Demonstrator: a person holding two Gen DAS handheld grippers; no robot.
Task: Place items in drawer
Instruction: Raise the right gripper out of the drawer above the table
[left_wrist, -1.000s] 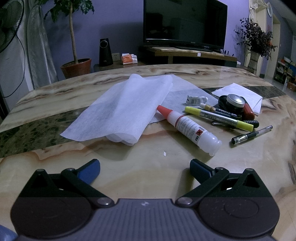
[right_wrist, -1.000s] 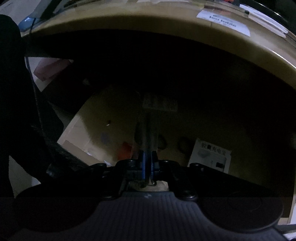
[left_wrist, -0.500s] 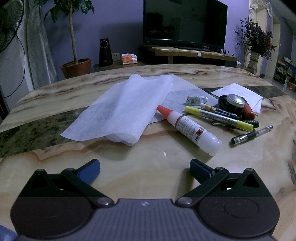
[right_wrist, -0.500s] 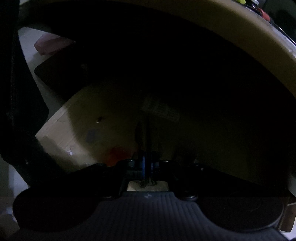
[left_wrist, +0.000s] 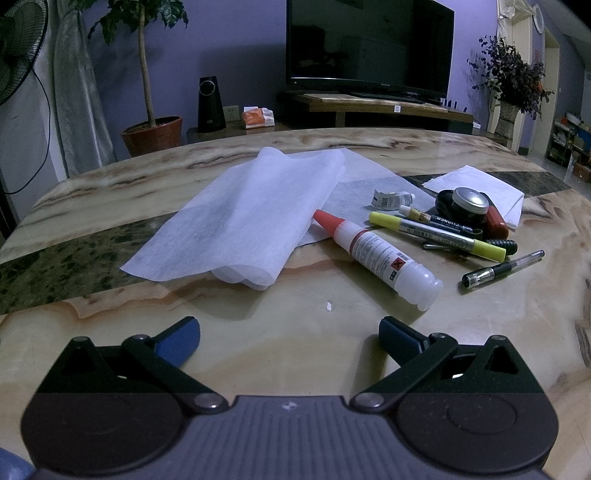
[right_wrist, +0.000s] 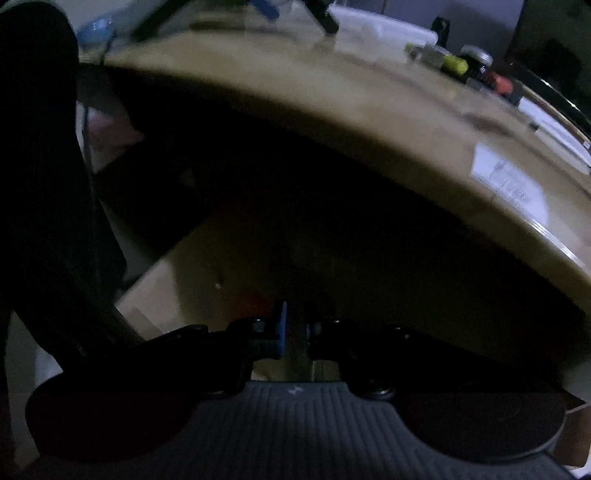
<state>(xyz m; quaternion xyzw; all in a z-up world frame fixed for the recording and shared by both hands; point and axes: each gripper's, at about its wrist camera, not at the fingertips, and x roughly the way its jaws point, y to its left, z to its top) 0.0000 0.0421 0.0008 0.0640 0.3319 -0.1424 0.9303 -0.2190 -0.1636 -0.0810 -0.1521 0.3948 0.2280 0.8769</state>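
The left gripper (left_wrist: 288, 334) hovers wide open and empty above the table (left_wrist: 498, 325), where the glue bottle (left_wrist: 376, 254), highlighter (left_wrist: 436, 236) and pen (left_wrist: 502, 268) lie waiting. The right gripper (right_wrist: 293, 330), jaws slightly parted and empty, sits over the dim drawer (right_wrist: 207, 266) below the table edge. Rising blindly, it may knock that edge.

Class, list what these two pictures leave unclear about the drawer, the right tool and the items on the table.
- Drawer, right wrist view: contents lost in shadow under the table; only a reddish blur shows.
- Right tool: a narrow gap shows; nothing visible in it.
- Pile behind the highlighter, left wrist view: items overlap.
- Glue bottle label: print too small.
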